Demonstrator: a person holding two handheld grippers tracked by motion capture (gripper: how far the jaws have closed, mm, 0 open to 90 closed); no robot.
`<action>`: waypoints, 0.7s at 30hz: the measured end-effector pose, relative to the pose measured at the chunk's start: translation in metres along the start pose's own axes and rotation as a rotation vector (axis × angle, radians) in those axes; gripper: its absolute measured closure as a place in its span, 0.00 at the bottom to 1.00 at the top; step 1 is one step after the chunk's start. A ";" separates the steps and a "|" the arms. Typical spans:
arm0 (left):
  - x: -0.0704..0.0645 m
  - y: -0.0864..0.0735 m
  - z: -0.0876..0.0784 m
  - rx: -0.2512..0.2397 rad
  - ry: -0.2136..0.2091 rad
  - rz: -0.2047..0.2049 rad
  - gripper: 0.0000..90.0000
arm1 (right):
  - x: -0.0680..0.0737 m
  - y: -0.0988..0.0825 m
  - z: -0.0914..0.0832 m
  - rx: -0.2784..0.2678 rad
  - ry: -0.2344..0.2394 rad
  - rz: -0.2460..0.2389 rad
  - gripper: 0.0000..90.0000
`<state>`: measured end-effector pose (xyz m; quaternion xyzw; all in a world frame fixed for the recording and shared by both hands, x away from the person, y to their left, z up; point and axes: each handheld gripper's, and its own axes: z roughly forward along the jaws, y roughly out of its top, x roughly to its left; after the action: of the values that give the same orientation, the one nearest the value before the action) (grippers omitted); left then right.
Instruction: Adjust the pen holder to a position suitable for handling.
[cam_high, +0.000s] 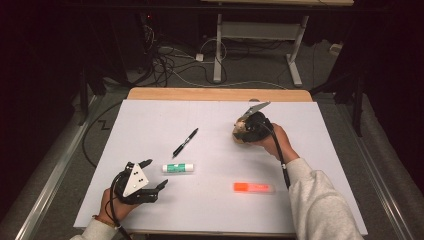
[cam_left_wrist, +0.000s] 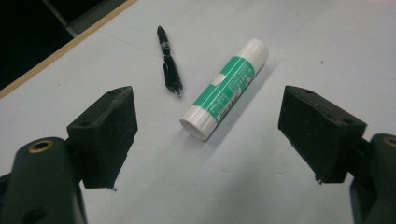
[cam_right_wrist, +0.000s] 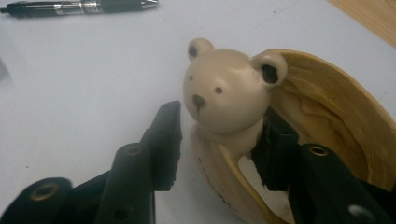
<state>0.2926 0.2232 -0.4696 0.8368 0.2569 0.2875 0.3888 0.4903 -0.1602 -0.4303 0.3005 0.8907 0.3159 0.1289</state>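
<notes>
The left hand-held gripper (cam_high: 153, 182) is resting low near the front left of the white tabletop (cam_high: 215, 210), its jaws standing wide apart with nothing between them, pointing across toward the middle. Just ahead of it a green-and-white glue stick (cam_high: 178, 168) is lying flat, its long axis running roughly left to right in the high view. Beyond that a black pen (cam_high: 185, 142) is lying on a diagonal, slanting away toward the far right. An orange highlighter (cam_high: 253, 188) is lying flat nearer the front, also left to right.

Over on the far right side, the right hand-held gripper (cam_right_wrist: 219, 149) is angling in toward the person's left, wrist bent, sleeve trailing back to the front edge. Its jaws are sitting either side of a beige bear-headed wooden bowl (cam_right_wrist: 229, 100) (the bear's face is looking left and slightly forward in the right gripper view). The right jaw is touching the neck under the head; the left jaw looks just clear of it.
</notes>
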 end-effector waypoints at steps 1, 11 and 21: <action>0.000 0.000 0.000 0.002 -0.001 0.002 0.21 | -0.001 -0.001 0.001 -0.002 0.000 0.012 0.71; -0.001 0.000 0.002 0.008 -0.014 0.006 0.21 | 0.005 0.003 0.008 -0.051 0.061 0.092 0.74; -0.001 0.000 0.002 0.011 -0.023 0.009 0.21 | 0.032 0.017 0.017 -0.057 0.102 0.067 0.74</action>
<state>0.2930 0.2220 -0.4711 0.8432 0.2505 0.2782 0.3858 0.4799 -0.1220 -0.4338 0.3101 0.8762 0.3599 0.0812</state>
